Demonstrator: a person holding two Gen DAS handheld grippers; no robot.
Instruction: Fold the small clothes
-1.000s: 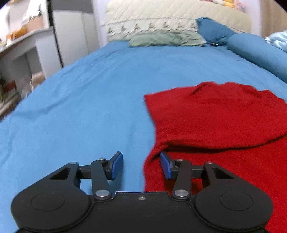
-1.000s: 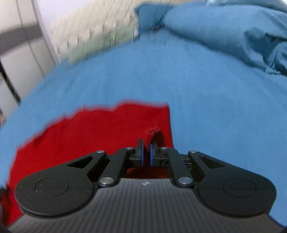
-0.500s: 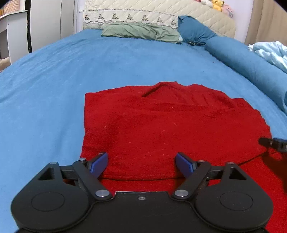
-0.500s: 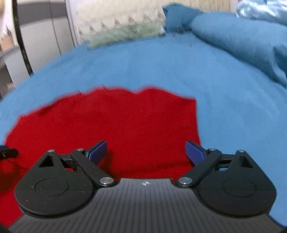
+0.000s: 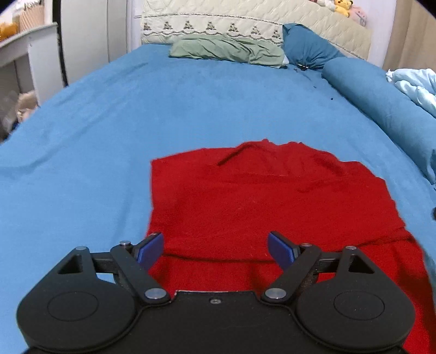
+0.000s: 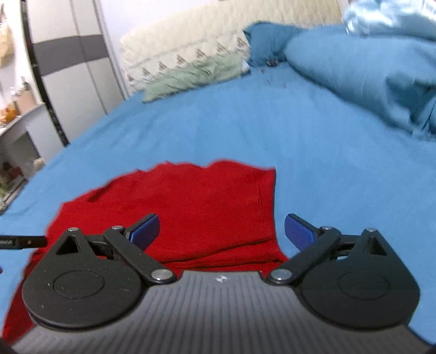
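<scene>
A red garment lies on the blue bed sheet, its top layer folded over with the fold's edge running across near the grippers. It also shows in the right wrist view. My left gripper is open and empty, over the near edge of the fold. My right gripper is open and empty, above the garment's right side. A tip of the left gripper shows at the left edge of the right wrist view.
A green pillow, a dark blue pillow and a cream headboard are at the far end. A rolled blue duvet runs along the right side. A white shelf and wardrobe stand at left.
My right gripper opened and let go of the garment's edge after laying the fold down. My left gripper opened wider. Both pulled back and up from the garment.
</scene>
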